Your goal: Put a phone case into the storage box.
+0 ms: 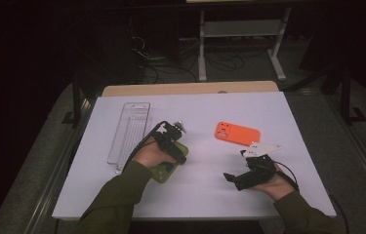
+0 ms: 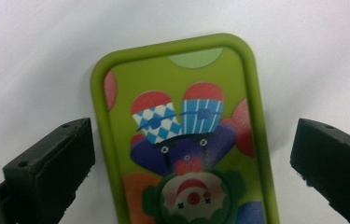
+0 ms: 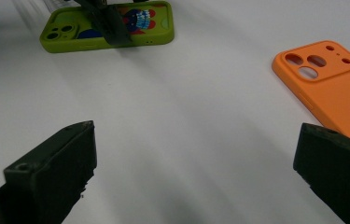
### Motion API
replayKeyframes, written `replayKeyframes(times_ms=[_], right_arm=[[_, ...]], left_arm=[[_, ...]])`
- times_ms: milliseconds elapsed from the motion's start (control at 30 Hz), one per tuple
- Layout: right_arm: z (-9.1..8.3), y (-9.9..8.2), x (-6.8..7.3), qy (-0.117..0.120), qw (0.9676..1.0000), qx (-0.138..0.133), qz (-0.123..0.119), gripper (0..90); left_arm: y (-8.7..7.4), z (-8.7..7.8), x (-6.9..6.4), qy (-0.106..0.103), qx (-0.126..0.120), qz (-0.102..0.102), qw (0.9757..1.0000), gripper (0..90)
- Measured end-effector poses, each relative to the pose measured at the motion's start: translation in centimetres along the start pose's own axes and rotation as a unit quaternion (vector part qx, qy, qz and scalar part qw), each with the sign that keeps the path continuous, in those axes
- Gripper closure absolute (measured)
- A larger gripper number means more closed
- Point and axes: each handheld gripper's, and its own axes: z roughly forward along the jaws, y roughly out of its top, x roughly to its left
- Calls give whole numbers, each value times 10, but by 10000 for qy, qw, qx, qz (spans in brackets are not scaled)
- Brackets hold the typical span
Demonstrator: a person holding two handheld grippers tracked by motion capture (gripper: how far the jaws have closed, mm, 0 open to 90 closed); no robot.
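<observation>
Your left gripper (image 1: 173,141) hangs right over the green phone case (image 2: 182,135), jaws spread wide, one each side of it w/ white gap on both long edges; nothing pinched, no contact that shows. In the left gripper view the case lies print-up, clown pattern facing you, its rounded top end pointing away from the jaws. In the high view the green case (image 1: 163,171) sits left of centre on the white tabletop (image 1: 210,195), mostly under your hand.

Your right gripper (image 1: 249,170) is also wide open & empty, low over bare white surface; its view shows clear board btwn the jaws.

Room: open white stretch btwn the two grippers. Orange phone case (image 1: 237,133) lies back-up, just beyond the right gripper, camera holes toward the left; in the right gripper view the orange case (image 3: 336,88) is near the right-hand jaw but apart from it. Clear plastic tray (image 1: 129,131) lies just left of your left hand, long side running away from you. Table's near edge runs close under both forearms.
</observation>
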Motion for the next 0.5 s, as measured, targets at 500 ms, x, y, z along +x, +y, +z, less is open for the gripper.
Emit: replayKeyframes(times_ms=[500], right_arm=[[0,0,0,-12,10000,14,-14,0]], left_arm=[[-5,4,0,58,409,6,9991,0]])
